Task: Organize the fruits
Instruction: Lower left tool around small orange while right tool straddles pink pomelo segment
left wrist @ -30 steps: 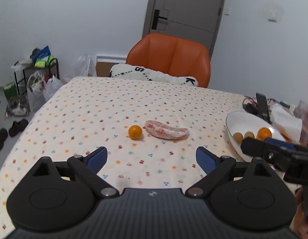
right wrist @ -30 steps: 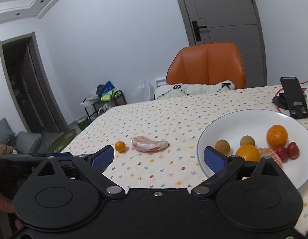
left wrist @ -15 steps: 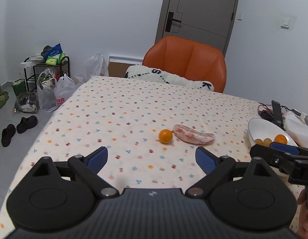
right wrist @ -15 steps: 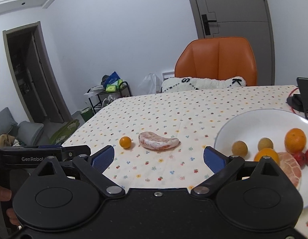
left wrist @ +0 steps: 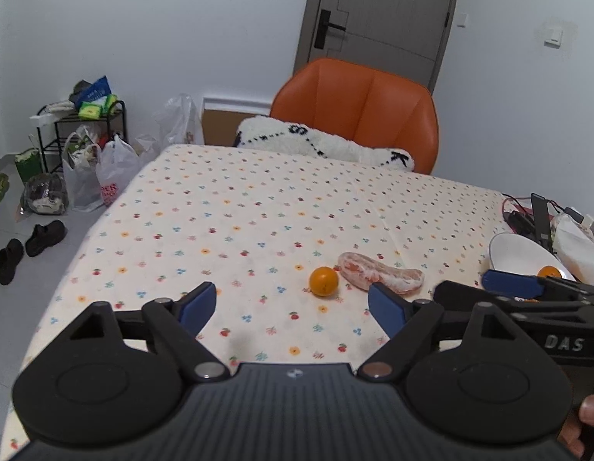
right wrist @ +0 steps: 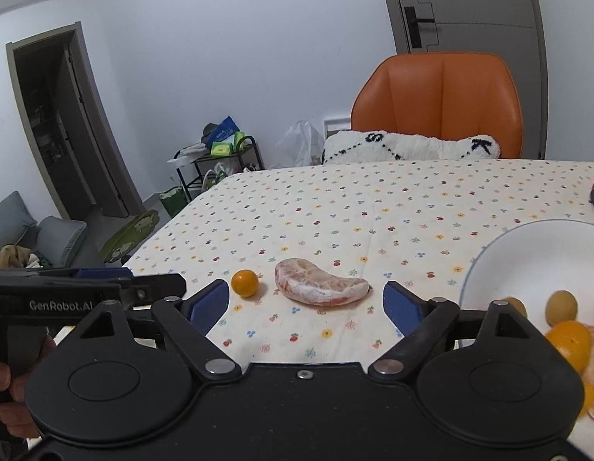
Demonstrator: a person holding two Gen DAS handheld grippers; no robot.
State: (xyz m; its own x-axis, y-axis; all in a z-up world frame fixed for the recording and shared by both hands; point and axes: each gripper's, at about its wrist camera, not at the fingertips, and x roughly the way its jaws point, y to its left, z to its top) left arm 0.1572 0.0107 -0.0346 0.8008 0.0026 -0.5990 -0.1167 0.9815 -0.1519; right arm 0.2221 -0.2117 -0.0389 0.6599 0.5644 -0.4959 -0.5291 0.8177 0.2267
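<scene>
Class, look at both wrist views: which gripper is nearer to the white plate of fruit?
Right. The right gripper has its right finger at the white plate's rim; the left gripper sits further left, facing the small orange.

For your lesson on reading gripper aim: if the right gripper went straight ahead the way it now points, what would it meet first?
Most likely the peeled pomelo segment, lying on the tablecloth just ahead between the open right gripper fingers. The small orange sits left of that line. Depth is uncertain.
</scene>
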